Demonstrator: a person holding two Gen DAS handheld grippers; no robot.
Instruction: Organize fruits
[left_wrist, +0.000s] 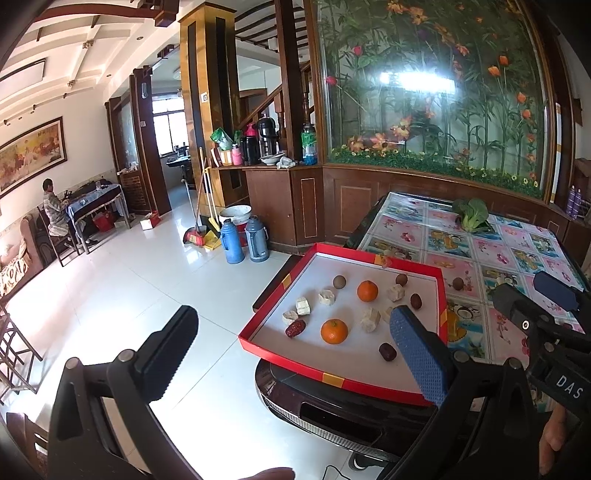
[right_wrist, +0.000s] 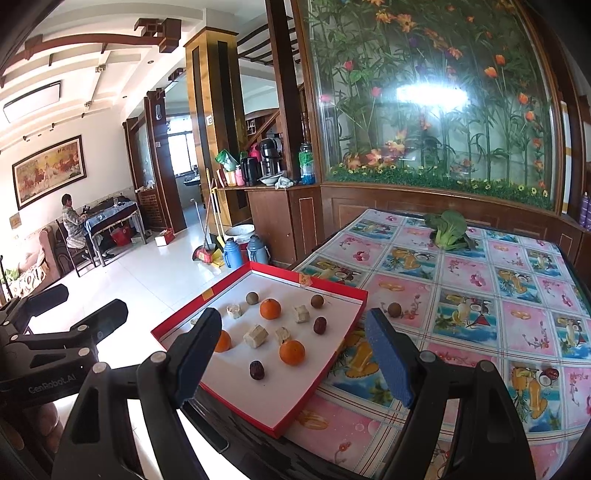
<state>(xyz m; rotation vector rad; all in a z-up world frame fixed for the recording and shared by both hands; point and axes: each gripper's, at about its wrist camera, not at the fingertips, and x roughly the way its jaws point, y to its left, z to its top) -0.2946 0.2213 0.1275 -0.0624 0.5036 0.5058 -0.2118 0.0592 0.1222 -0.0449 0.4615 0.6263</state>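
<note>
A shallow red box lid (left_wrist: 441, 291) (right_wrist: 280, 430) with a white floor sits on the table's near left corner, overhanging the edge. It holds oranges (left_wrist: 334, 331) (right_wrist: 292, 352), dark red dates (left_wrist: 387, 351) (right_wrist: 256, 369), brown longans (left_wrist: 339, 282) (right_wrist: 252, 298) and pale candy blocks (left_wrist: 370, 319) (right_wrist: 255, 335). One longan (left_wrist: 458, 283) (right_wrist: 394, 309) lies on the tablecloth just right of the lid. My left gripper (left_wrist: 291, 354) is open and empty, above the lid's near left corner. My right gripper (right_wrist: 291, 358) is open and empty, above the lid.
The table (right_wrist: 480, 295) has a floral checked cloth. A green leafy vegetable (left_wrist: 471, 215) (right_wrist: 446, 229) lies at its far side. Two thermos flasks (left_wrist: 232, 242) and brooms stand on the tiled floor to the left. A wood cabinet and glass partition back the table.
</note>
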